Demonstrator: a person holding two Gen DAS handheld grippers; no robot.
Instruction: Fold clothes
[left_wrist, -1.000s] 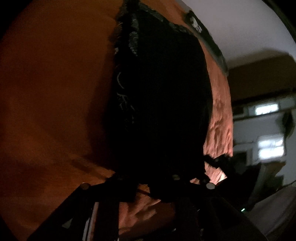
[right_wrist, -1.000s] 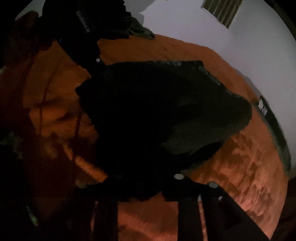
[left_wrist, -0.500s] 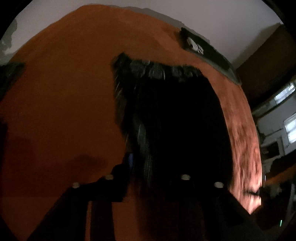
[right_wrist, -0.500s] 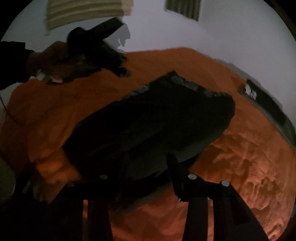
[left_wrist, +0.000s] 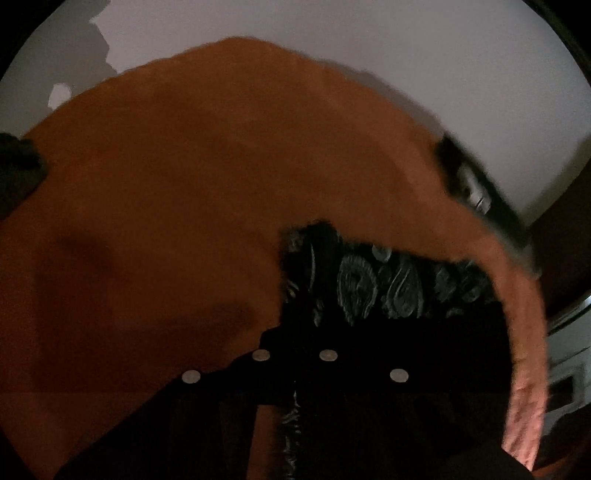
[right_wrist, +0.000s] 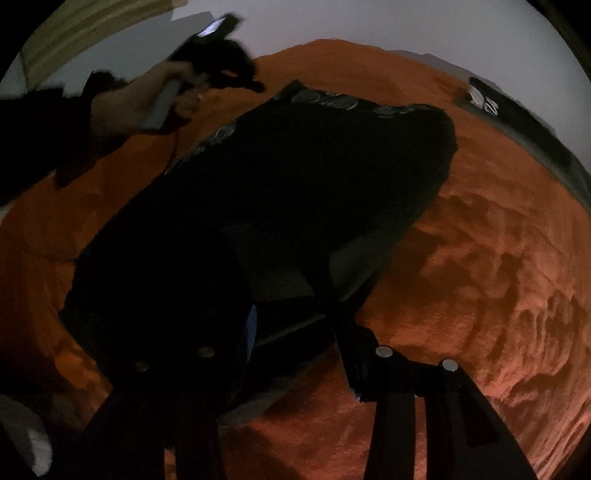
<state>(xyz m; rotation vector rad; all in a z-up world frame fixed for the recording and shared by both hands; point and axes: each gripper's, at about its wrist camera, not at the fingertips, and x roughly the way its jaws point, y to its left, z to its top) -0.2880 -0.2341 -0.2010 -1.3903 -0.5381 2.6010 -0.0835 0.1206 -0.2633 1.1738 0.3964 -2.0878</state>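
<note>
A black garment (right_wrist: 295, 192) with a pale patterned hem lies on an orange blanket (right_wrist: 498, 277). In the left wrist view its patterned edge (left_wrist: 369, 284) runs right in front of my left gripper (left_wrist: 295, 354), whose jaws stand close together with dark cloth between them. In the right wrist view my right gripper (right_wrist: 291, 350) is open over the garment's near end, its fingers spread wide. The left gripper and the hand holding it (right_wrist: 207, 74) show at the garment's far corner.
The orange blanket (left_wrist: 166, 221) covers the whole bed. A dark strip with a white label (right_wrist: 487, 103) lies along the bed's far edge by the pale wall; it also shows in the left wrist view (left_wrist: 476, 188). A window blind is at upper left.
The left gripper has dropped low to the garment's patterned edge and closed. The right gripper has opened, letting the garment's near end go, and drawn back a little.
</note>
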